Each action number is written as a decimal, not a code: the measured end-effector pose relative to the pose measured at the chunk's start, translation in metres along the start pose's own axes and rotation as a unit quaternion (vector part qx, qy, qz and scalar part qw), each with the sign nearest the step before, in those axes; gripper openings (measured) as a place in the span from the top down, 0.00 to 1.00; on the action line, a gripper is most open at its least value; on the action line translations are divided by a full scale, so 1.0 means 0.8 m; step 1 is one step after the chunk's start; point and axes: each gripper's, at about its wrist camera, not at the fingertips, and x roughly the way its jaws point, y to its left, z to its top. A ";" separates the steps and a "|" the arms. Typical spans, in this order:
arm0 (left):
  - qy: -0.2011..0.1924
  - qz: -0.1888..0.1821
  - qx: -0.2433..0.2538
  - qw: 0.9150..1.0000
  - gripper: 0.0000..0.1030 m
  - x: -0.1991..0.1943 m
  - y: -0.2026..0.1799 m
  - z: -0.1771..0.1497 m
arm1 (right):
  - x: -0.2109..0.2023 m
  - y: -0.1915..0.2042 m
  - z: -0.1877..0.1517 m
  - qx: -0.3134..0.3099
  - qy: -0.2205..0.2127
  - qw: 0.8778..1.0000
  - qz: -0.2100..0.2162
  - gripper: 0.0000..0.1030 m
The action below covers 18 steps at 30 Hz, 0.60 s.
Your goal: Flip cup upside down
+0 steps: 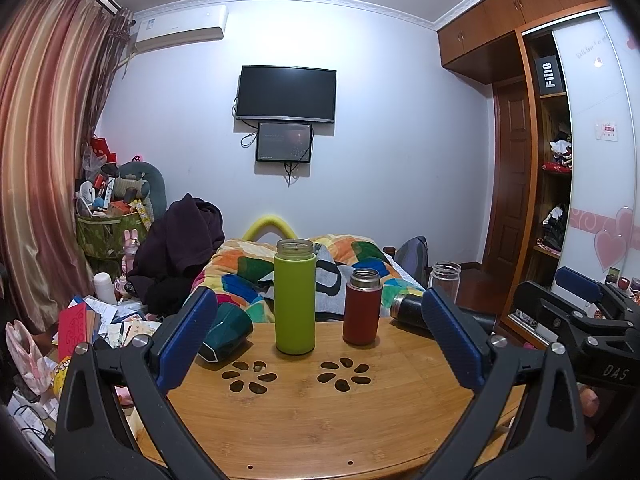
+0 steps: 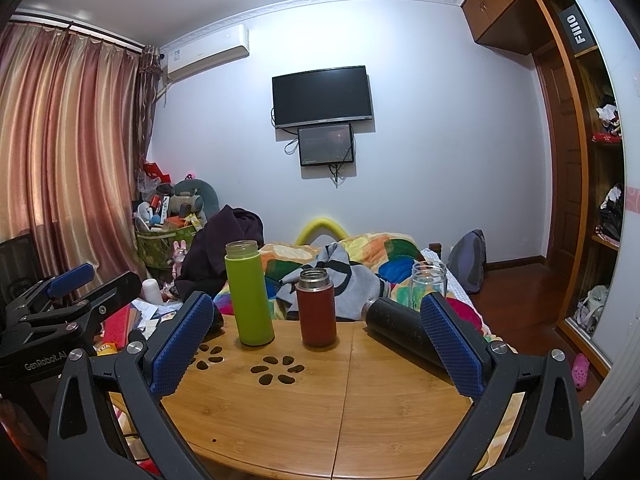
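Observation:
A tall green cup [image 1: 294, 300] [image 2: 248, 296] and a shorter red cup [image 1: 362, 308] [image 2: 316, 308] stand upright and open-topped on the round wooden table [image 1: 320, 420] [image 2: 320, 412]. A black cup [image 1: 408, 310] [image 2: 396, 328] lies on its side at the right. A dark green cup [image 1: 226, 330] lies on its side at the left. A clear glass cup [image 1: 445, 278] [image 2: 428, 282] stands upright at the far right. My left gripper [image 1: 320, 332] is open and empty, above the table's near part. My right gripper [image 2: 316, 336] is open and empty; it also shows in the left wrist view [image 1: 576, 300].
A bed with a colourful blanket [image 1: 352, 264] lies behind the table. Clutter and papers [image 1: 104, 320] fill the left side. A wardrobe [image 1: 560, 160] stands at the right. The table has flower-shaped cut-outs [image 1: 344, 372].

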 end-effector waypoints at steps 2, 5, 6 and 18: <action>0.000 0.000 0.000 1.000 0.00 0.000 0.000 0.000 | 0.000 0.001 0.000 -0.001 0.000 1.000 0.001 0.00; 0.001 0.000 0.000 1.000 0.00 0.000 0.000 0.000 | -0.002 0.002 0.000 -0.001 -0.001 1.000 0.002 0.00; 0.001 0.000 -0.001 1.000 0.00 0.000 0.001 0.000 | -0.002 0.002 0.001 -0.001 -0.001 1.000 0.002 0.00; 0.002 -0.001 0.000 1.000 0.00 0.000 0.002 -0.001 | -0.004 0.002 0.004 0.001 -0.003 1.000 0.003 0.00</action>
